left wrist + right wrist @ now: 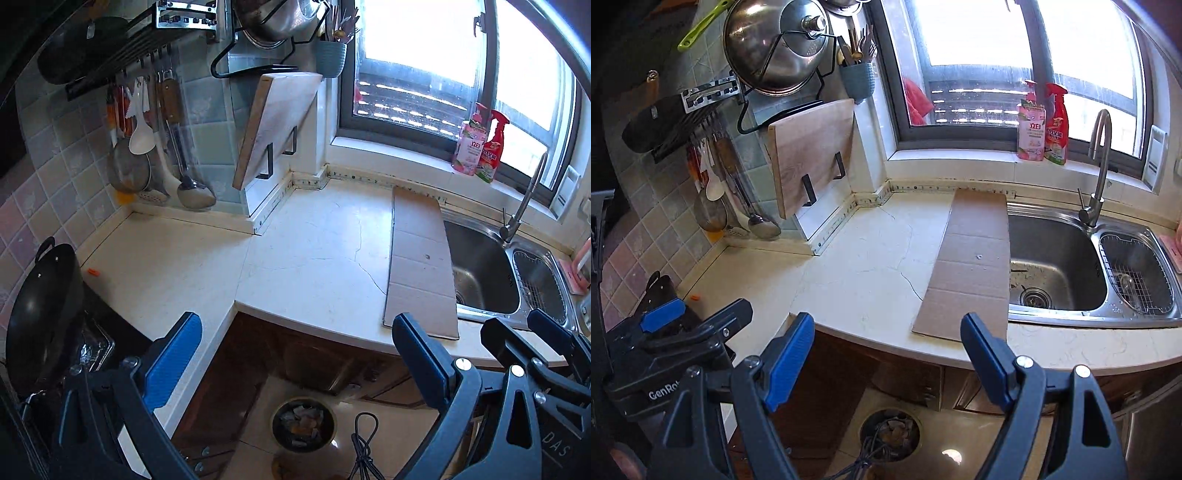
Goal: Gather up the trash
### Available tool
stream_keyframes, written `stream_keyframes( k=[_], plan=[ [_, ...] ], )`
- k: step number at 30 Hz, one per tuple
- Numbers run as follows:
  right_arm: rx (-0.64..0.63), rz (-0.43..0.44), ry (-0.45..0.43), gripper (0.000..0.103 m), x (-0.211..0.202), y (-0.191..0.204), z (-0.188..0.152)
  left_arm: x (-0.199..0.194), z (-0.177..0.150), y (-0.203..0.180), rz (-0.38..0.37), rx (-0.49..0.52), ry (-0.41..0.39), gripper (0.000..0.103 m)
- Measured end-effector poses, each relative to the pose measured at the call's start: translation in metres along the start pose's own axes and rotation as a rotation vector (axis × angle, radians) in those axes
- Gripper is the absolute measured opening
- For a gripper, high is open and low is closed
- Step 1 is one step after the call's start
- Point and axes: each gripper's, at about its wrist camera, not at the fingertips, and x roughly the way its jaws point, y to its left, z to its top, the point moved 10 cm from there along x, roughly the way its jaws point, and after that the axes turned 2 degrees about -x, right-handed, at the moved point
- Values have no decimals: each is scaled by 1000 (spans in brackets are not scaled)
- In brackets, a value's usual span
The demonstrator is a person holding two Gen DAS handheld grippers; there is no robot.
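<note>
a: below the counter edge, at six o'clock in both wrist views, the trash bin [303, 424] sits on the floor with scraps already in it. a black cable [364, 443] lies looped just beside it.

b: and the tongs?

a: the left gripper [295, 363] stands wide apart with nothing between its blue pads. the right gripper [886, 354] is the same, spread and empty. both hang over the counter edge, side by side.

b: what trash is left up top?

a: a small orange scrap [93, 272] at nine o'clock on the counter [314, 240], near the black wok [40, 314]. the flat cardboard sheet [421, 258] at two o'clock may count too, i can't say.

b: risks?

a: reaching for the scrap could knock the wok, since they sit close. the scrap is tiny, so wide pads may slide it instead of pinching it. the cardboard overhangs the sink [484, 273] edge; a one-sided lift could tip it in. a drop at the bin might snag the cable.
</note>
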Motion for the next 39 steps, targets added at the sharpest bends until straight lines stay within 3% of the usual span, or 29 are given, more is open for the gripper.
stream_keyframes(
  k=[39],
  plan=[
    [22, -9, 18, 82, -14, 14, -28, -14, -25, 14, 30, 4, 20, 102]
  ],
)
